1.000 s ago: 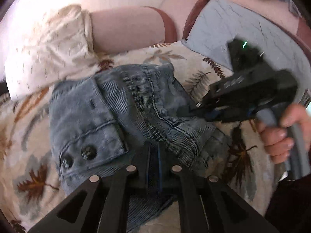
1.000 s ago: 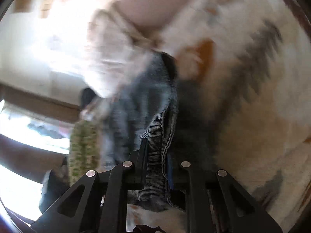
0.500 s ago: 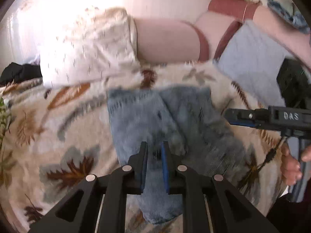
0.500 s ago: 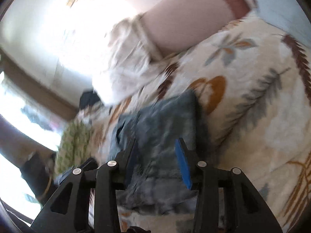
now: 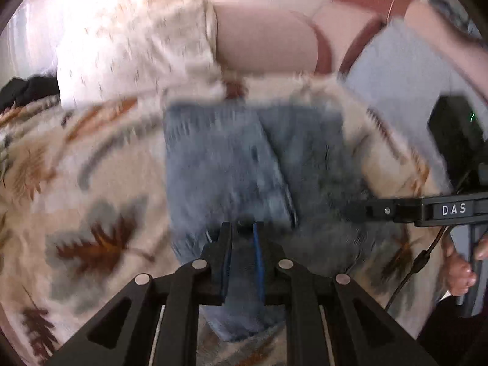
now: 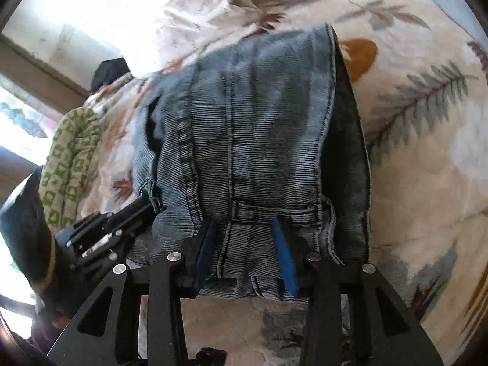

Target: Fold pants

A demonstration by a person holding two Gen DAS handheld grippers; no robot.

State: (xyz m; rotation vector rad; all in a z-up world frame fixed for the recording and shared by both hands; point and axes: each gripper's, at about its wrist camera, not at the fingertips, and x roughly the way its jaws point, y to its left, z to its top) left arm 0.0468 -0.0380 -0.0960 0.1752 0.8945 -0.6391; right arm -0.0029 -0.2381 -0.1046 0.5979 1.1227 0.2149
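The blue denim pants [image 5: 244, 164] lie folded in a compact stack on a leaf-print blanket [image 5: 76, 213]. In the right wrist view the pants [image 6: 250, 128] fill the middle, waistband edge nearest me. My left gripper [image 5: 242, 231] is nearly shut at the near edge of the stack; I cannot tell if it pinches cloth. My right gripper [image 6: 244, 228] is open, its blue pads [image 6: 285, 253] straddling the near edge of the denim. The right gripper also shows at the right of the left wrist view [image 5: 360, 210].
A white patterned pillow [image 5: 137, 45] and a pink pillow [image 5: 268, 39] lie beyond the pants. A pale blue cloth [image 5: 396, 70] is at the back right. A green-patterned roll [image 6: 70, 158] lies at the blanket's left edge, with a dark item [image 6: 109, 73] behind it.
Both grippers laid the denim down as a folded stack and drew back. The right gripper opened and let go. The left gripper's jaws parted slightly.
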